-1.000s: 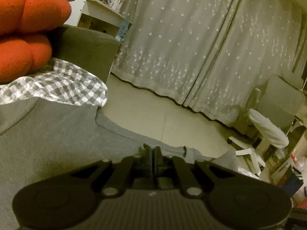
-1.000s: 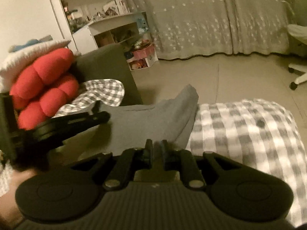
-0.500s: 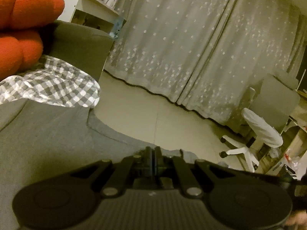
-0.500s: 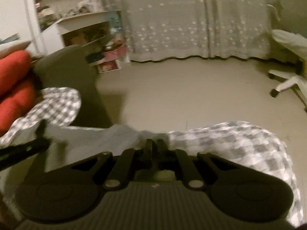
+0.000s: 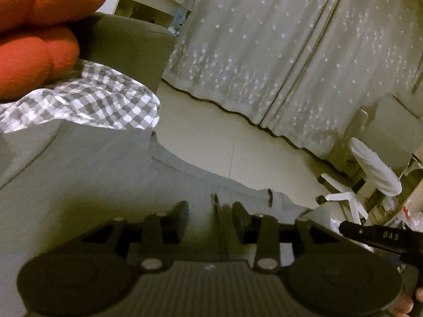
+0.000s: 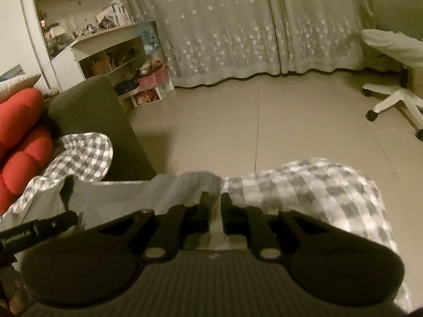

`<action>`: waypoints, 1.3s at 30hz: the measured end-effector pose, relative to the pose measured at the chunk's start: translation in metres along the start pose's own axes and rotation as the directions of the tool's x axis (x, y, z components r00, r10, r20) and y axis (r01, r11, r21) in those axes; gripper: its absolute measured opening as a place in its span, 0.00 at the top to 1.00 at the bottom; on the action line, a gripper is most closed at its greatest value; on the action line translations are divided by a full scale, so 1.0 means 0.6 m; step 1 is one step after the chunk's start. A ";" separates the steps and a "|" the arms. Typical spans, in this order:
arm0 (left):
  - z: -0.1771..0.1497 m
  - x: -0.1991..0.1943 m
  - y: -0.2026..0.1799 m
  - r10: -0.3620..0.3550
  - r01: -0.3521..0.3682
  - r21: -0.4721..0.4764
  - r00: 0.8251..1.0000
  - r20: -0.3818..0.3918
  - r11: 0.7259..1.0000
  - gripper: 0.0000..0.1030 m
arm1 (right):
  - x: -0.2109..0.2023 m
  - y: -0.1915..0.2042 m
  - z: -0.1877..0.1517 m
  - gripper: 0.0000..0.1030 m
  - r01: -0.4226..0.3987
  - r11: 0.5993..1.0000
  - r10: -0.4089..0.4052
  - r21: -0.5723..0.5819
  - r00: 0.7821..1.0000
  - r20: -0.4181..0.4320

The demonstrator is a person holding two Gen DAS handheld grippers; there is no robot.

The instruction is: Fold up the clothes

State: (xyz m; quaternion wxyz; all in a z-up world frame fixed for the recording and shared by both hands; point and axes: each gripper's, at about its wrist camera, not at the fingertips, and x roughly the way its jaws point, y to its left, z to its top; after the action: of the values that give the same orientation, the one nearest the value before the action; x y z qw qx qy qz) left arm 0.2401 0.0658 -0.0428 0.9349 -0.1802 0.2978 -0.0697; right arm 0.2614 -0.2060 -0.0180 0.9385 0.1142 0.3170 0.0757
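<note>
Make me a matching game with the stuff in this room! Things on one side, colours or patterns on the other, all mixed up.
Things:
1. cushion
2. garment under the left hand-held gripper
3. swivel chair
4. curtain

Looks:
A. grey with little white stars
B. white
C. red-orange
D. plain grey

Pairs: 1-C, 2-D, 3-B, 4-A
</note>
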 end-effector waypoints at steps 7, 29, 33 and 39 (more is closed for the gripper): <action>-0.025 -0.049 0.002 0.007 -0.008 -0.003 0.999 -0.047 1.000 0.59 | -0.056 0.013 -0.037 0.86 -0.011 1.000 0.011 0.008 1.000 -0.028; -0.124 -0.217 -0.022 0.009 0.024 0.162 0.980 -0.200 0.986 0.58 | -0.235 0.075 -0.157 0.62 -0.039 0.999 0.038 -0.015 0.997 -0.061; -0.141 -0.243 -0.023 -0.011 0.052 0.179 0.975 -0.220 0.983 0.58 | -0.263 0.088 -0.176 0.61 -0.048 0.998 0.046 -0.036 0.998 -0.049; -0.169 -0.270 -0.026 -0.087 0.141 0.191 0.960 -0.267 0.971 0.58 | -0.295 0.088 -0.199 0.61 -0.064 0.997 0.060 -0.033 0.993 -0.099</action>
State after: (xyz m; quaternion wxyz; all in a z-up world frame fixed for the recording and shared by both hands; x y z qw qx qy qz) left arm 0.0493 0.0600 -0.0276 0.8965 -0.0877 0.3965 -0.1771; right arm 0.0450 -0.1731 0.0058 0.9208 0.1032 0.3576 0.1162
